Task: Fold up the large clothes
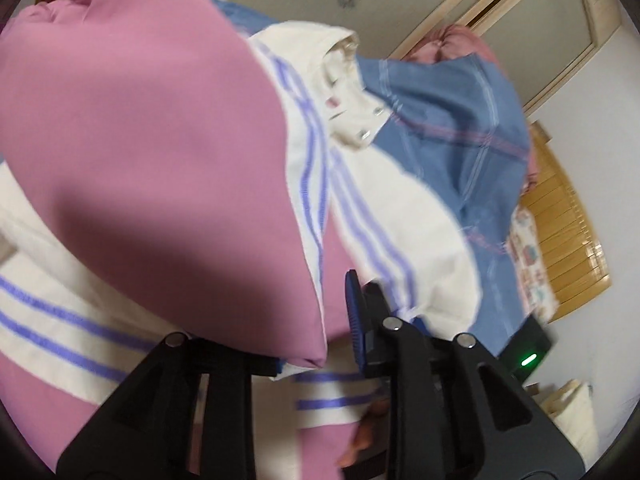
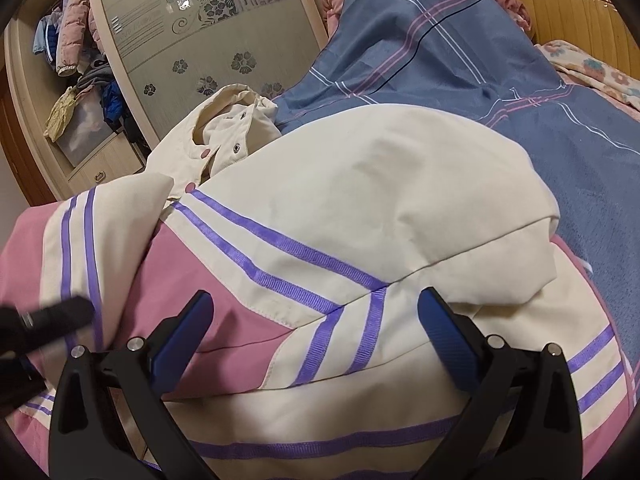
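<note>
A large cream and pink jacket (image 2: 360, 200) with purple stripes lies on the bed, its hood (image 2: 228, 120) toward the wardrobe. My right gripper (image 2: 314, 312) is open just above the jacket's lower front, holding nothing. My left gripper (image 1: 316, 344) holds a pink sleeve or side panel (image 1: 140, 140) of the jacket lifted up; the fabric runs between the blue pads (image 1: 354, 312) and hides the left finger. The left gripper shows blurred at the left edge of the right wrist view (image 2: 40, 320).
A blue plaid bedsheet (image 2: 460, 72) covers the bed under the jacket. A wooden headboard (image 2: 568, 4) and floral pillow (image 2: 592, 72) are at the far right. A wardrobe with a frosted sliding door (image 2: 200, 20) and hanging clothes (image 2: 72, 40) stands behind the bed.
</note>
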